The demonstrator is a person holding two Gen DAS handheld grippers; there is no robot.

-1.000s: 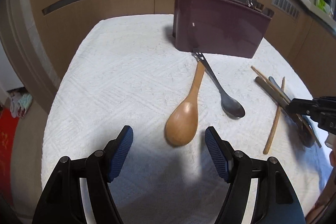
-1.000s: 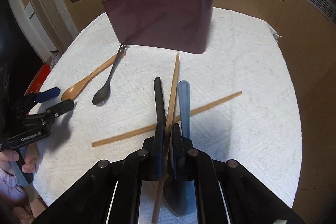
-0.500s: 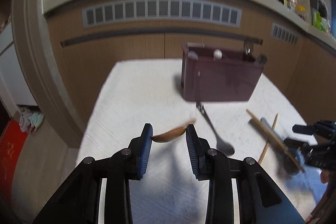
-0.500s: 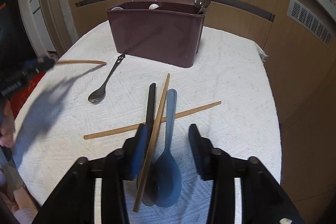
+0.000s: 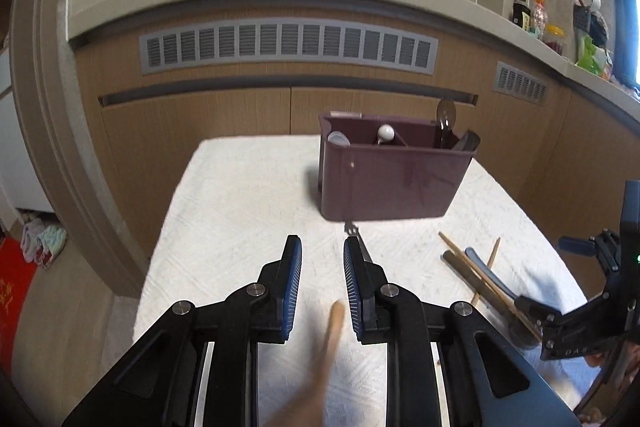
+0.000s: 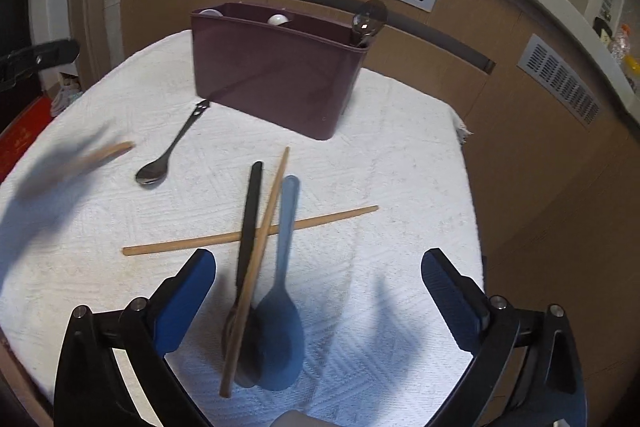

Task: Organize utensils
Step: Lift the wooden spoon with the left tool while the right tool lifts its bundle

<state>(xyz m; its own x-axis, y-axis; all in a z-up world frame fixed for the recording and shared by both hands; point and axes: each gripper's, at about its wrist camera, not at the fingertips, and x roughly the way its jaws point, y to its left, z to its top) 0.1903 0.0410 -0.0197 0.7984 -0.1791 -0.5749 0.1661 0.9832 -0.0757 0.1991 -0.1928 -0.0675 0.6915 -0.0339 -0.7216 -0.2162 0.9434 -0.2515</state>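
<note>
Left gripper (image 5: pixel 322 283): jaws closing, blurred wooden spoon (image 5: pixel 326 351) between them, grip unclear.
Right gripper (image 6: pixel 318 301): opening wide, empty, over crossed chopsticks (image 6: pixel 256 259), blue spoon (image 6: pixel 282 311).
Holder (image 6: pixel 276 83): maroon, behind on the worktop (image 6: pixel 400 155); metal spoon (image 6: pixel 168 155) before it.

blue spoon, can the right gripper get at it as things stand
Probably yes: the right gripper is opening wide right over the blue spoon, nothing above it. A chopstick and dark spoon lie against it, so they may come along.
</note>
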